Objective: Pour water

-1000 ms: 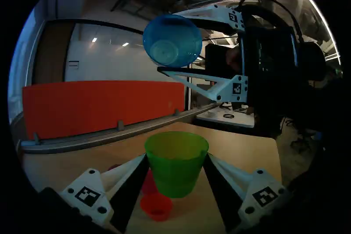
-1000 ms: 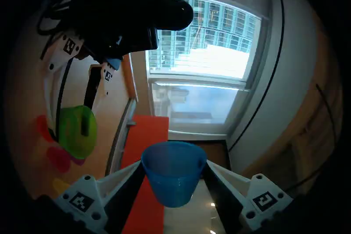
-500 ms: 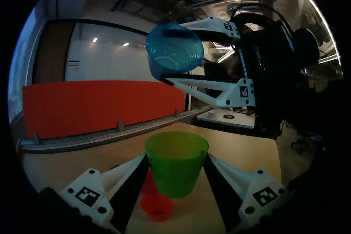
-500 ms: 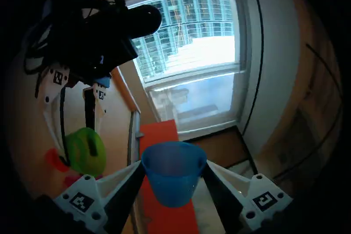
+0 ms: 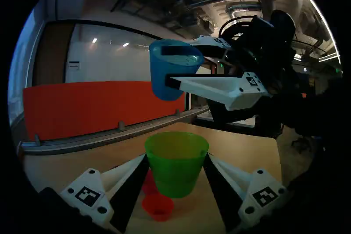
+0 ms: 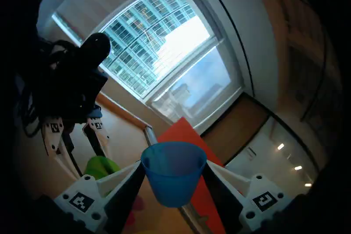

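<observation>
The left tool (image 5: 175,177) clamps the green cup (image 5: 177,157). The right tool (image 6: 173,183) grips the blue cup (image 6: 173,168) (nearly upright), held higher than the green one.

The left gripper (image 5: 176,158) was low and level, its two white fingers (image 5: 127,174) reaching forward and pressing on either side of an upright green cup (image 5: 176,172). The right gripper (image 6: 174,166) was clamped the same way on a blue cup (image 6: 173,183). In the left gripper view it hung above and beyond the left one, reaching in from the right, with one finger across the cup's near side and the other behind it.
</observation>
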